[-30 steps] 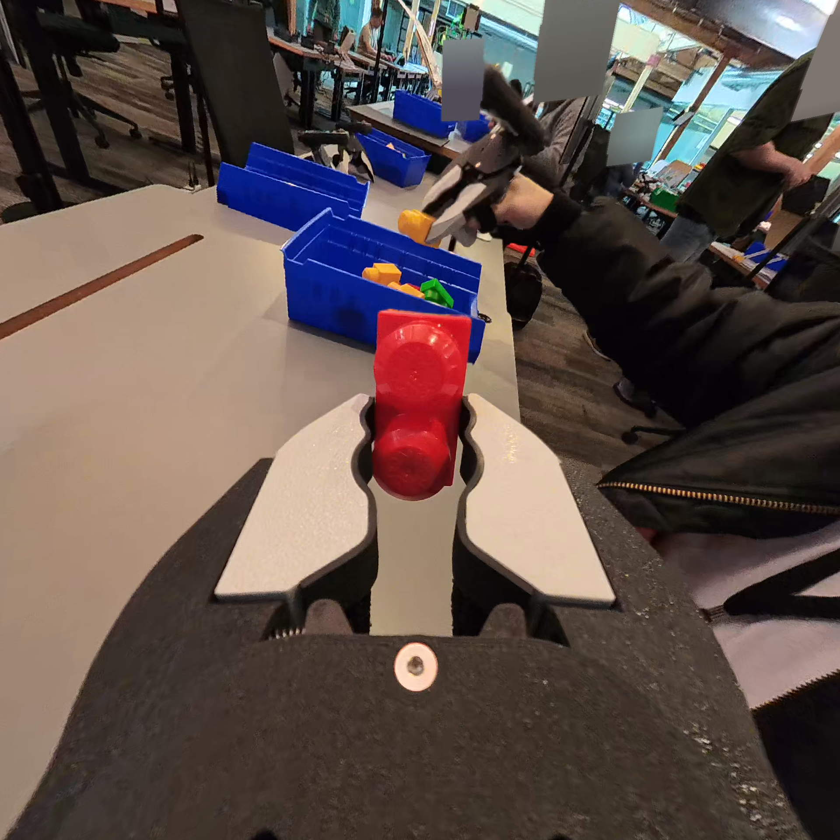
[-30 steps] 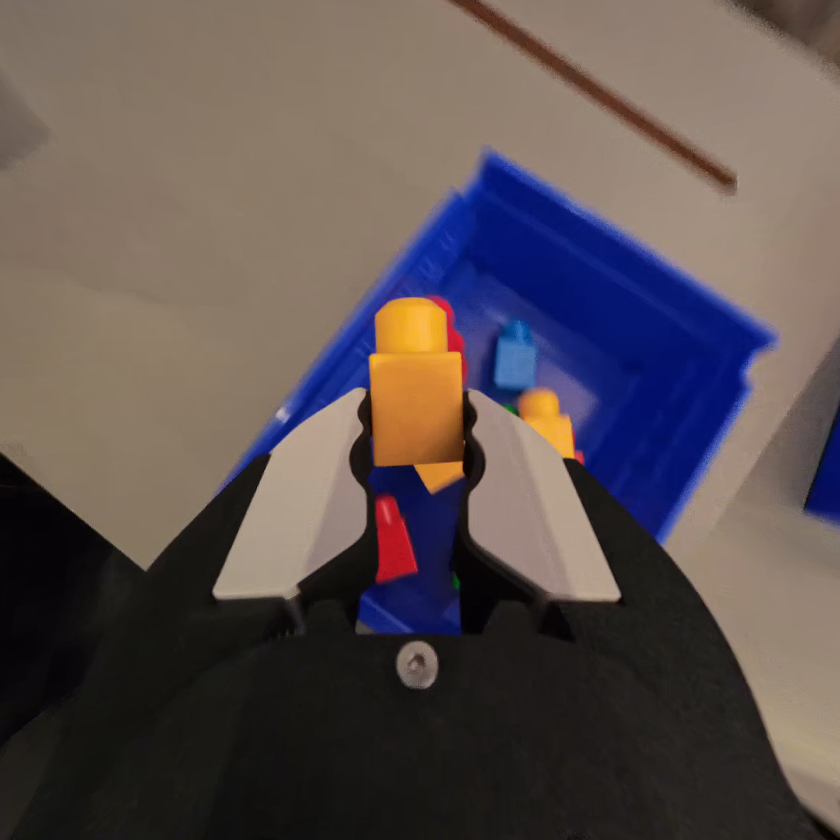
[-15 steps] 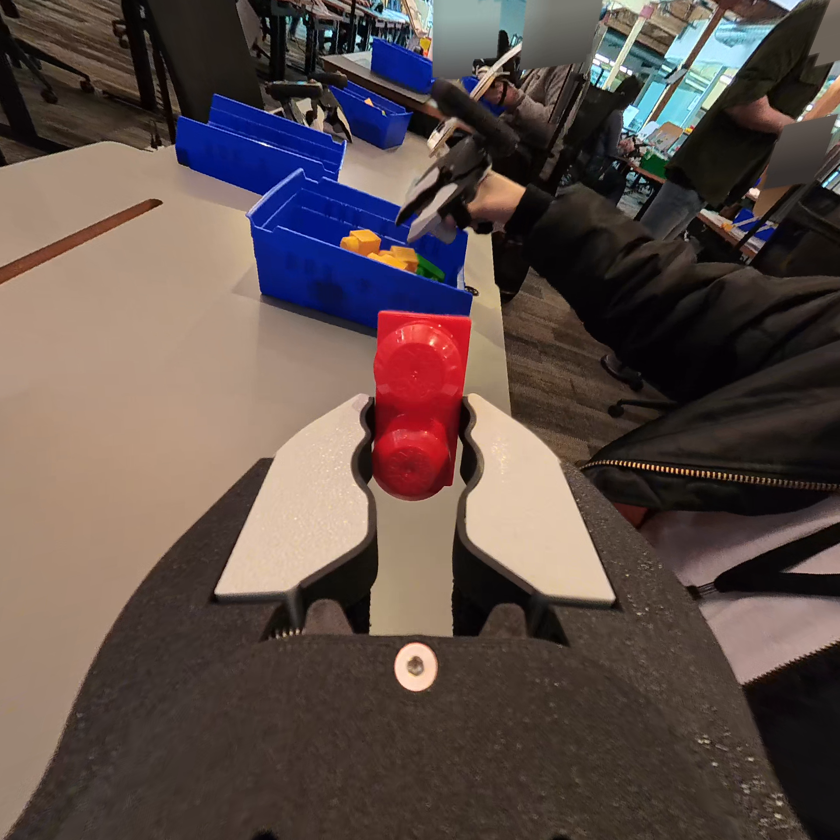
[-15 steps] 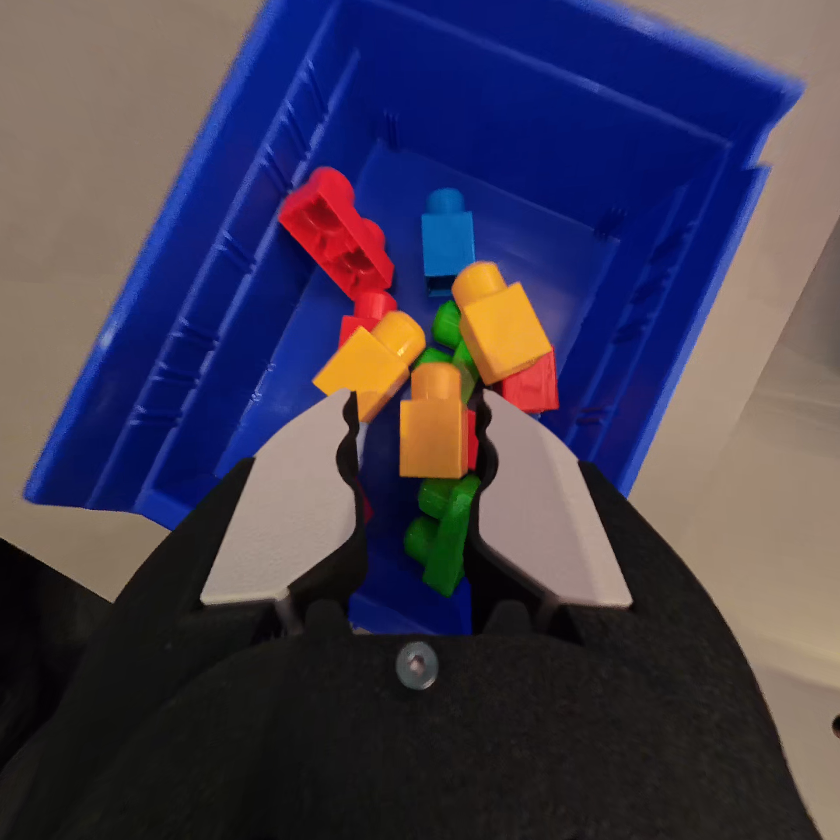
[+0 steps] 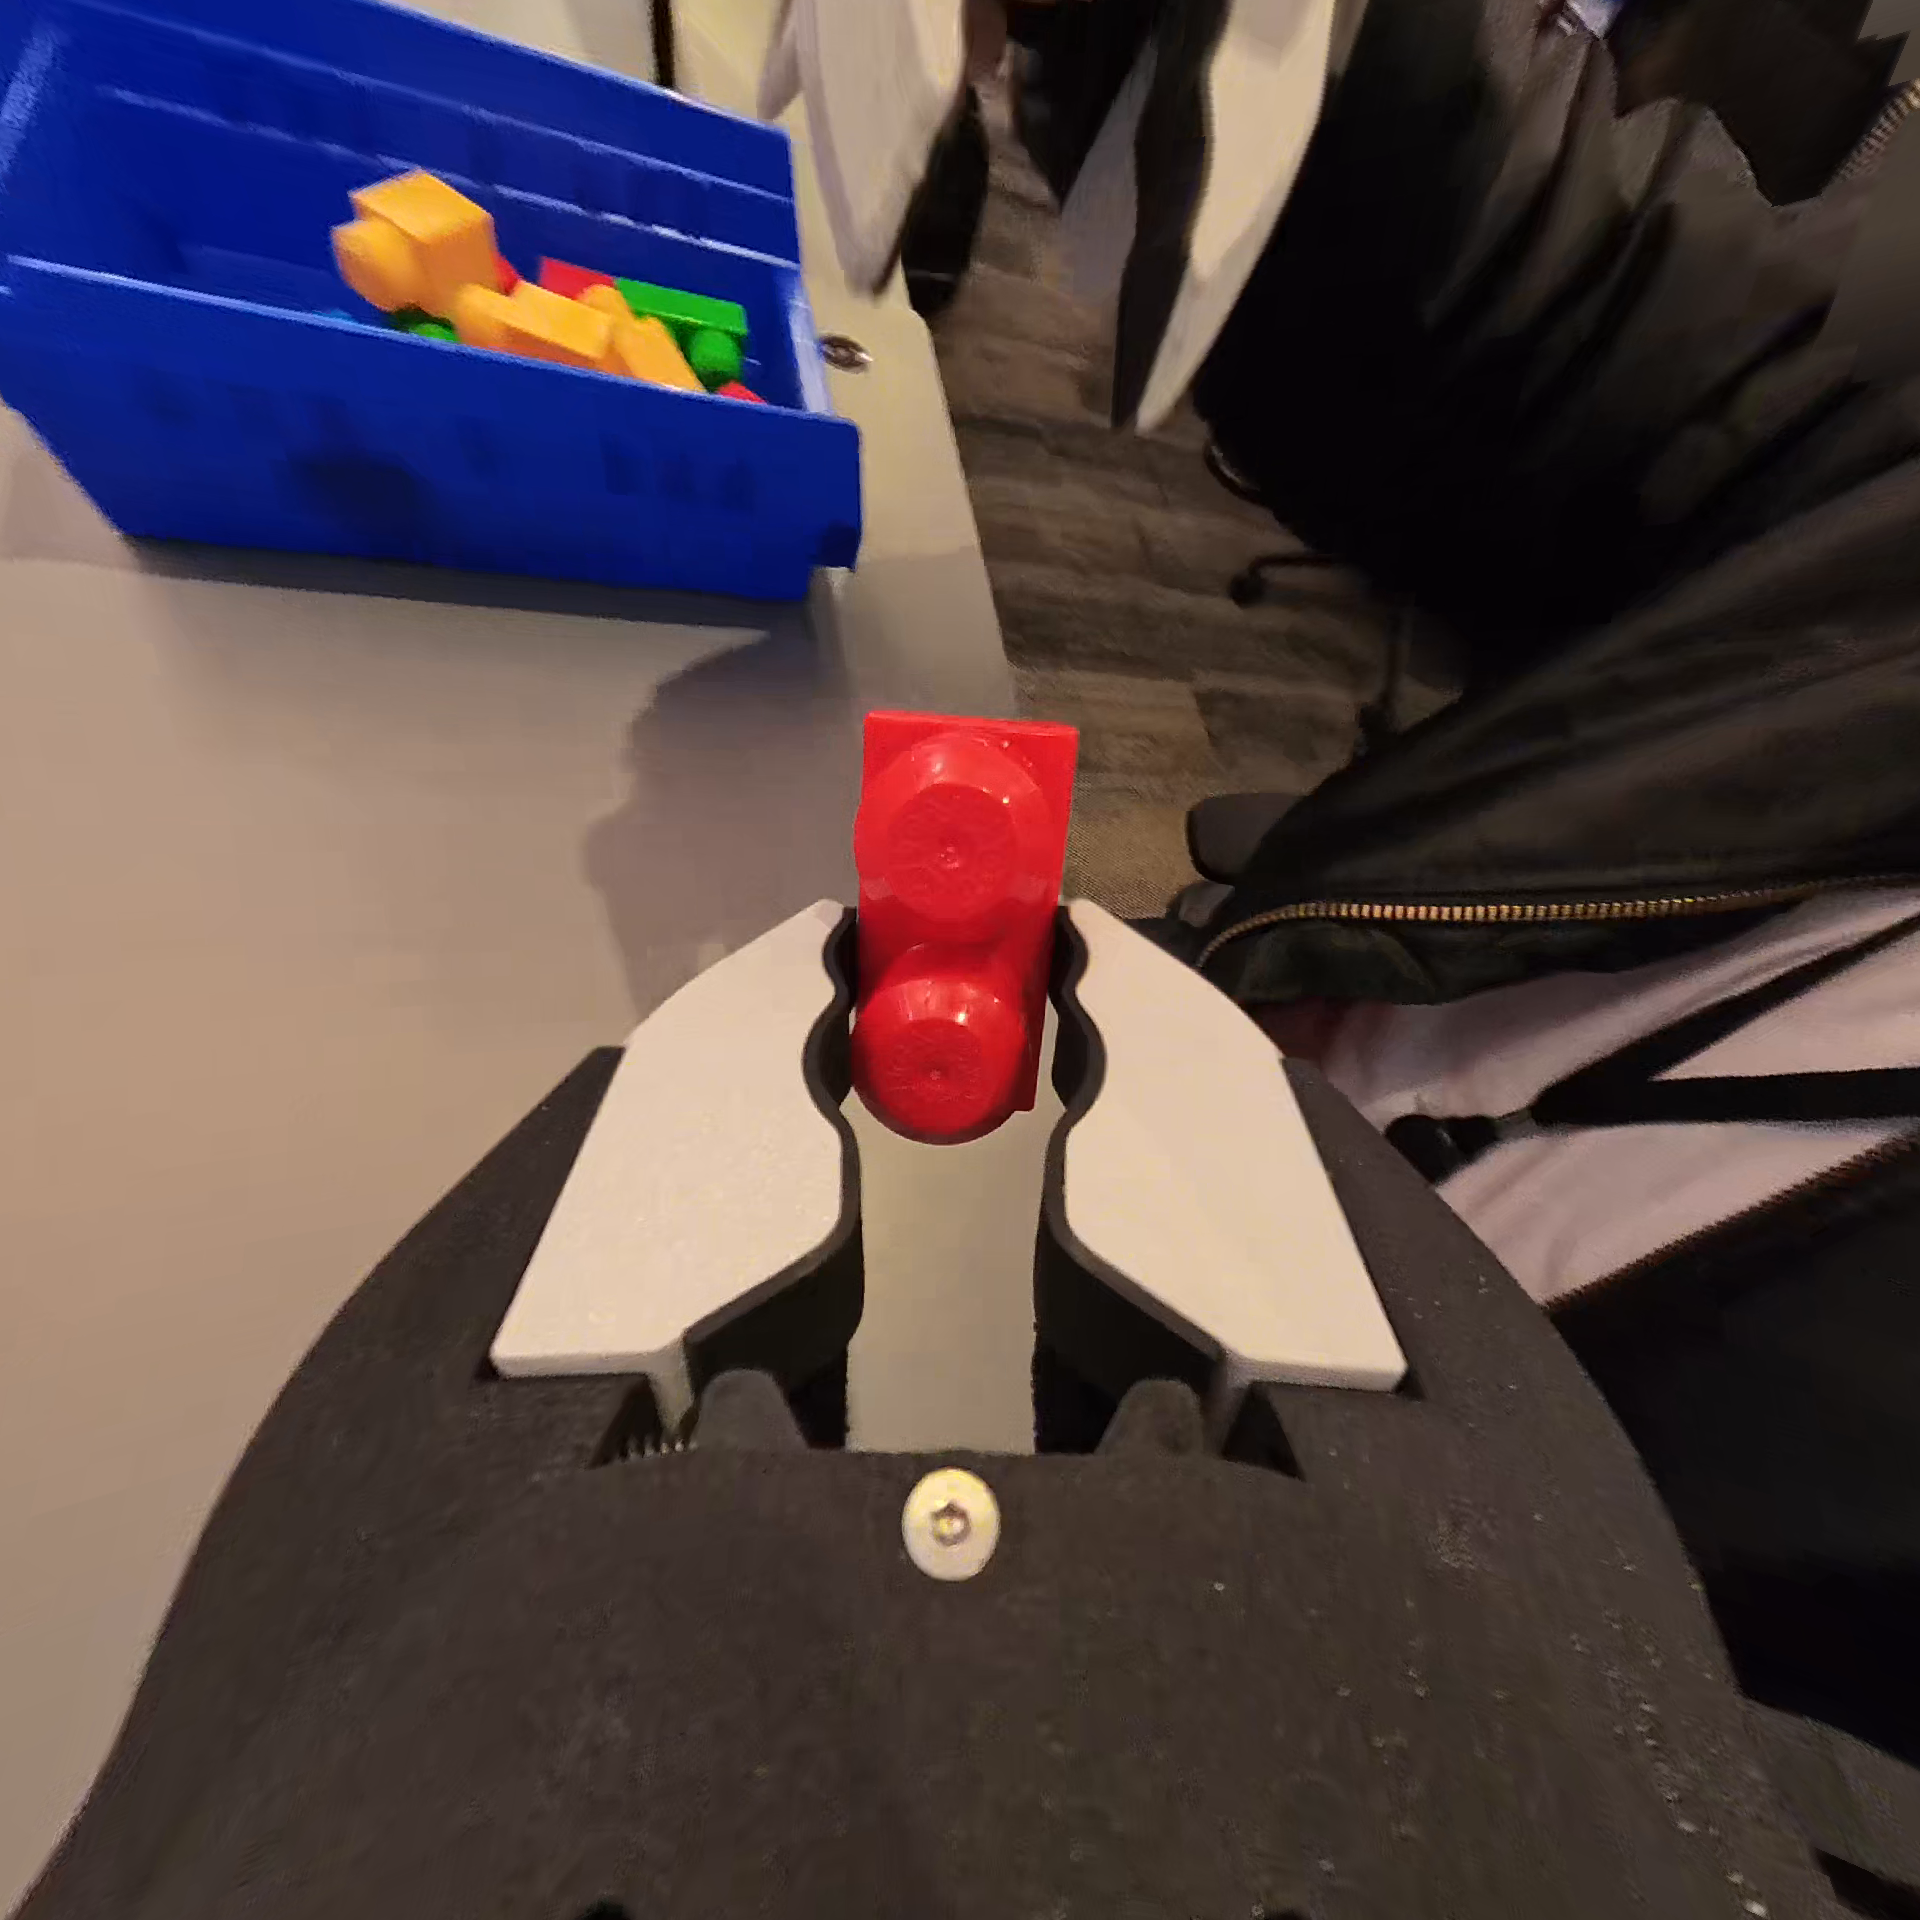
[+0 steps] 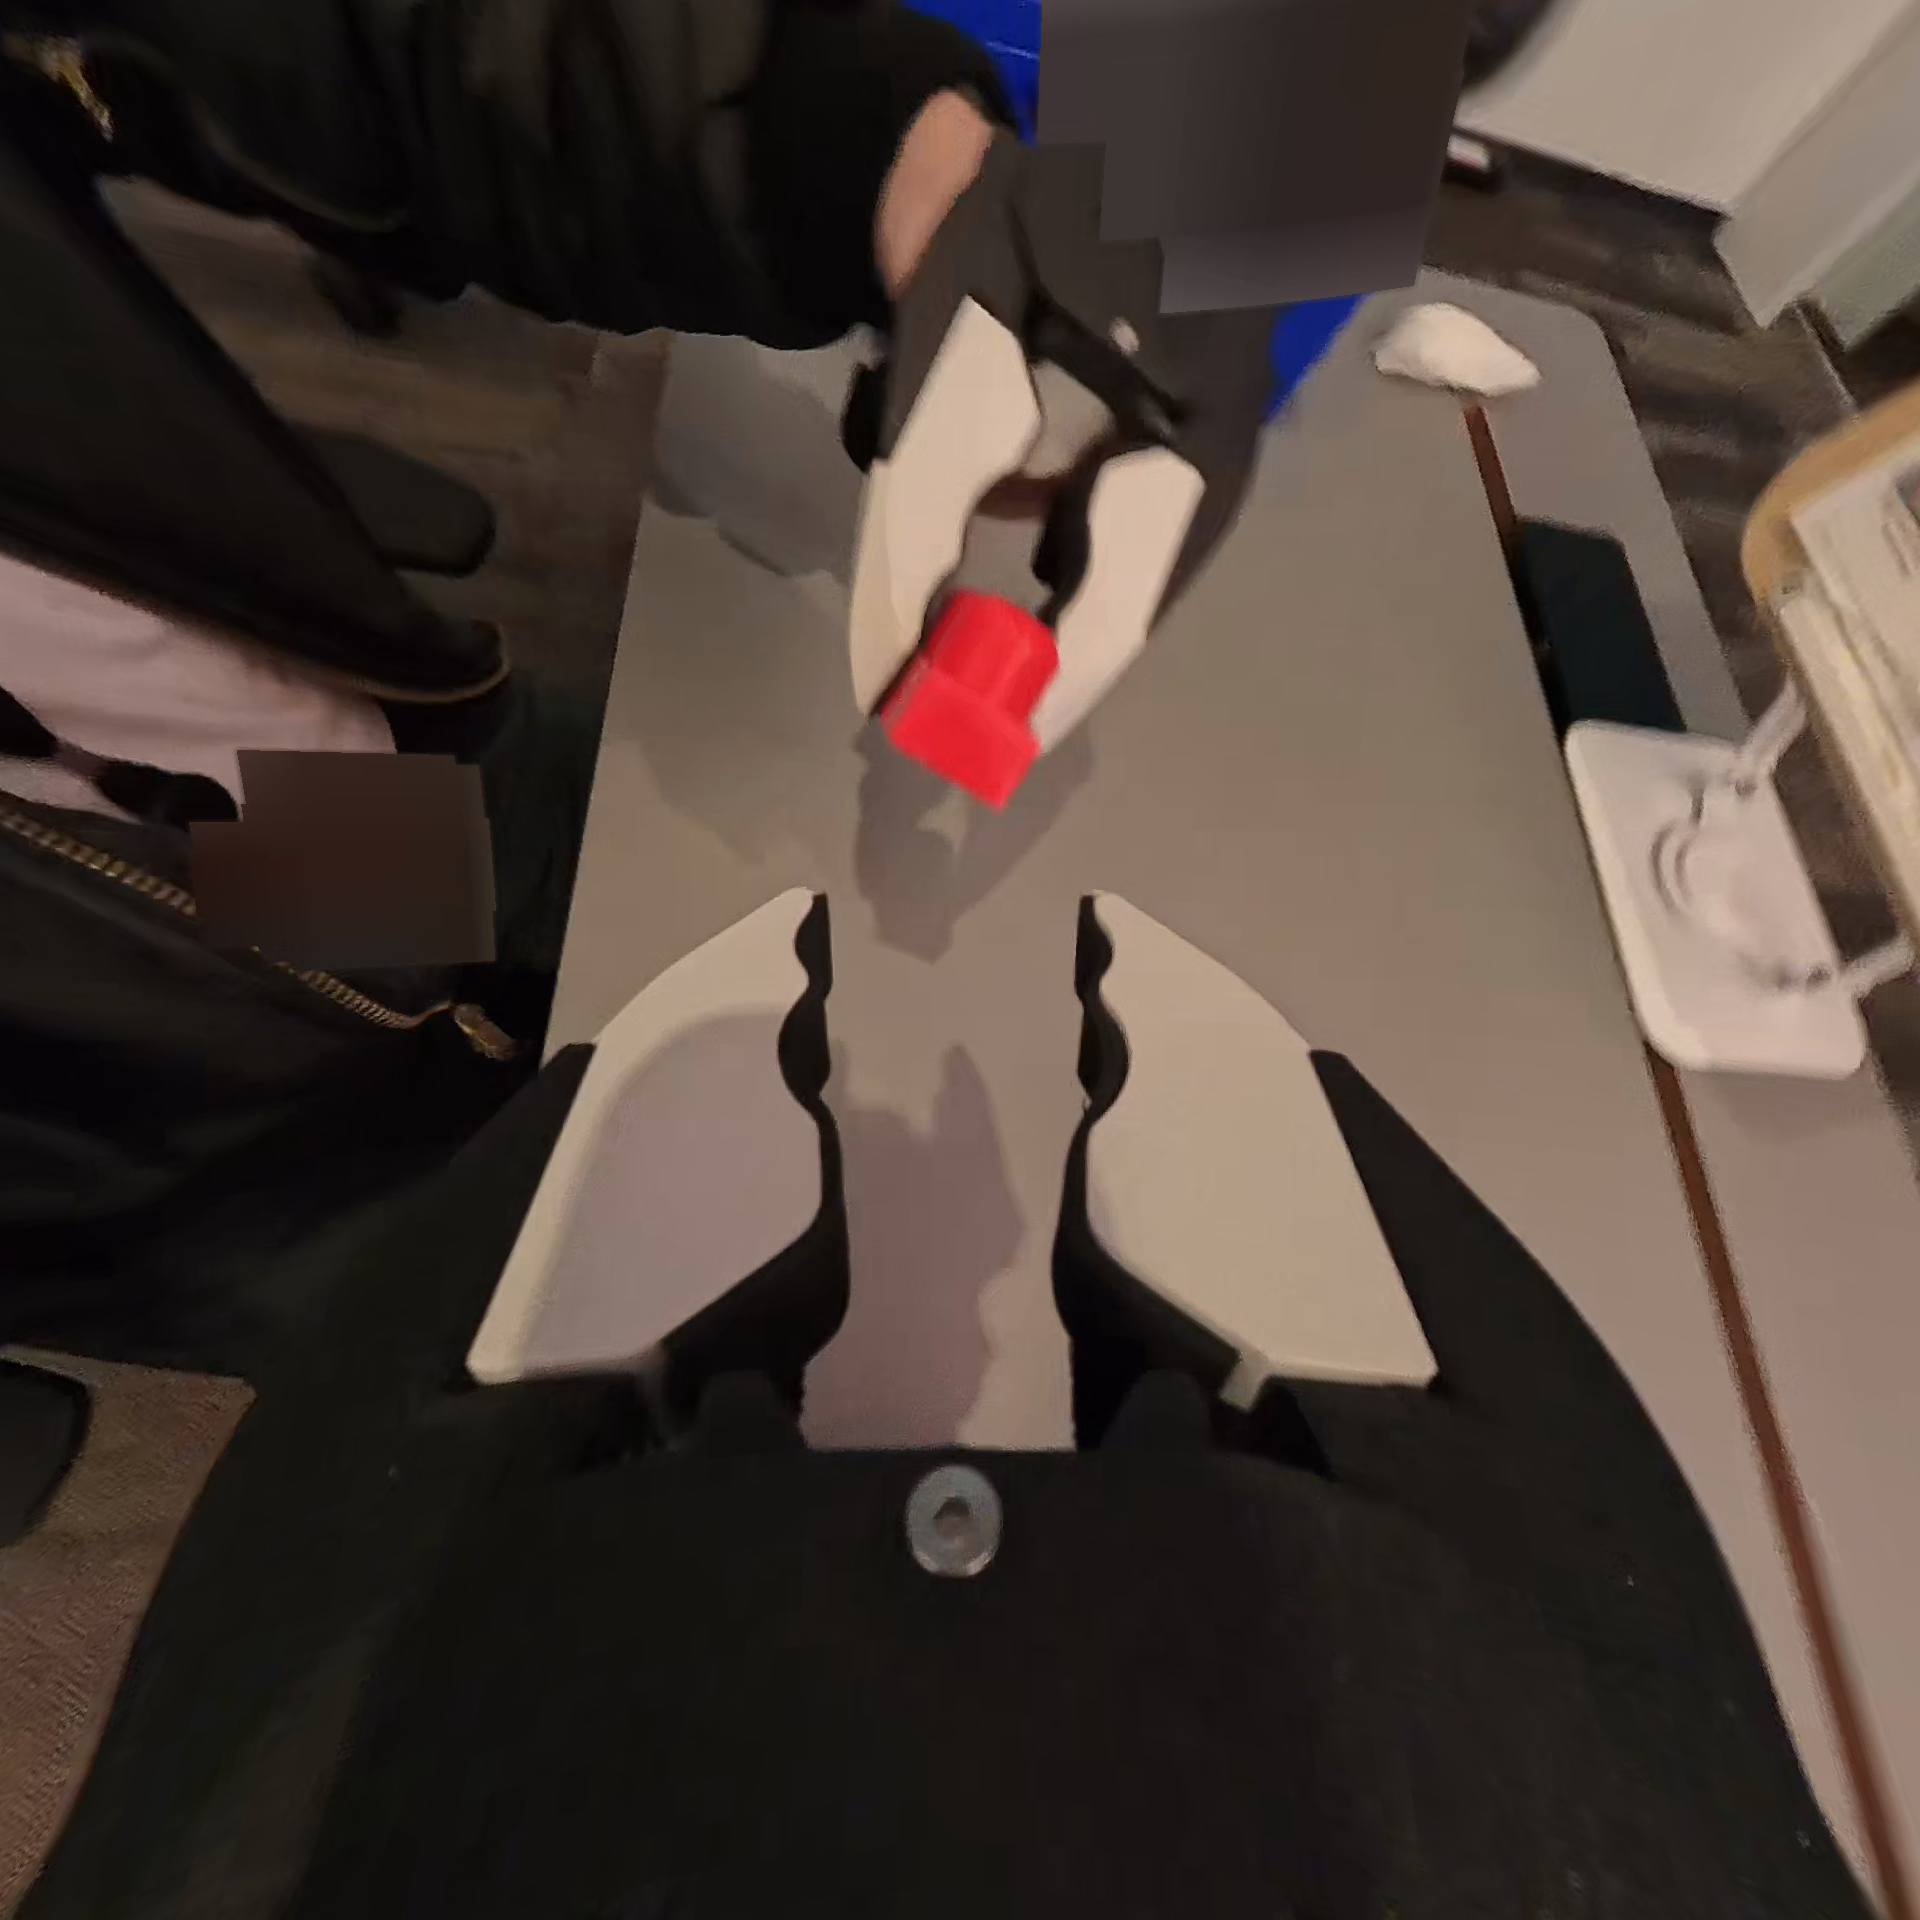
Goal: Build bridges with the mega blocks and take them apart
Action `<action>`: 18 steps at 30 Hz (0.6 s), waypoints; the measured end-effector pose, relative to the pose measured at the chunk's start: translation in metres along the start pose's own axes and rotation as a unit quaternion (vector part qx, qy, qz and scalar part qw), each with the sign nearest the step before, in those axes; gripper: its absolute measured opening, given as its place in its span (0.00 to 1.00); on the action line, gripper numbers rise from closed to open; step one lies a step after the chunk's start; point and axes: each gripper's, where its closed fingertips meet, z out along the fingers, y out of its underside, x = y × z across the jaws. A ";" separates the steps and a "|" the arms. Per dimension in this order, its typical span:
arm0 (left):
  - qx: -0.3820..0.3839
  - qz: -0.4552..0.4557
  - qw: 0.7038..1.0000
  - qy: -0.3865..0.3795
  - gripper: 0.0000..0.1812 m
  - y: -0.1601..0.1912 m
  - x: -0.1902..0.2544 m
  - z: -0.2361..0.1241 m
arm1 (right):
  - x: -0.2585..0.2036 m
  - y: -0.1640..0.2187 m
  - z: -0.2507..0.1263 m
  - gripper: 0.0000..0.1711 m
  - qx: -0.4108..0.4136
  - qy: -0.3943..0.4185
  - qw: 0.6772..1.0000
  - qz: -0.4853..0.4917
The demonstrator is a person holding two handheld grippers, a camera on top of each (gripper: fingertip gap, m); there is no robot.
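Observation:
My left gripper [image 5: 951,935] is shut on a red two-stud block [image 5: 961,914] and holds it just above the grey table near its right edge. The same gripper [image 6: 977,675] and red block [image 6: 966,696] show in the right wrist view, straight ahead. My right gripper [image 6: 951,925] is open and empty above the table, facing the left one. A blue bin [image 5: 416,457] at the upper left holds several orange, green and red blocks [image 5: 520,301].
The grey table [image 5: 260,935] ends at its right edge [image 5: 987,623], with floor and a person's black jacket [image 5: 1558,779] beyond. A white lamp base [image 6: 1714,904] and a white cloth [image 6: 1455,358] sit on the table's far side in the right wrist view.
My right gripper let the orange block drop into the blue bin, opened, and swung round to face the left gripper. My left gripper moved closer to the bin and tilted down, still holding the red block.

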 end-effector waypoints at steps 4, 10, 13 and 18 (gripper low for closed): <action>-0.030 0.002 0.999 0.033 0.20 -0.004 0.012 0.010 | -0.012 -0.013 0.033 0.29 -0.037 0.004 0.993 -0.109; -0.028 -0.027 0.996 0.078 0.20 -0.012 0.018 0.005 | -0.011 -0.022 0.048 0.35 -0.038 0.016 0.986 -0.162; -0.024 -0.041 0.994 0.101 0.20 -0.016 0.021 0.006 | -0.010 -0.026 0.052 0.31 -0.034 0.019 0.983 -0.181; -0.035 -0.045 0.991 0.119 0.20 -0.012 0.026 0.012 | -0.016 -0.022 0.060 0.28 -0.047 0.005 0.980 -0.193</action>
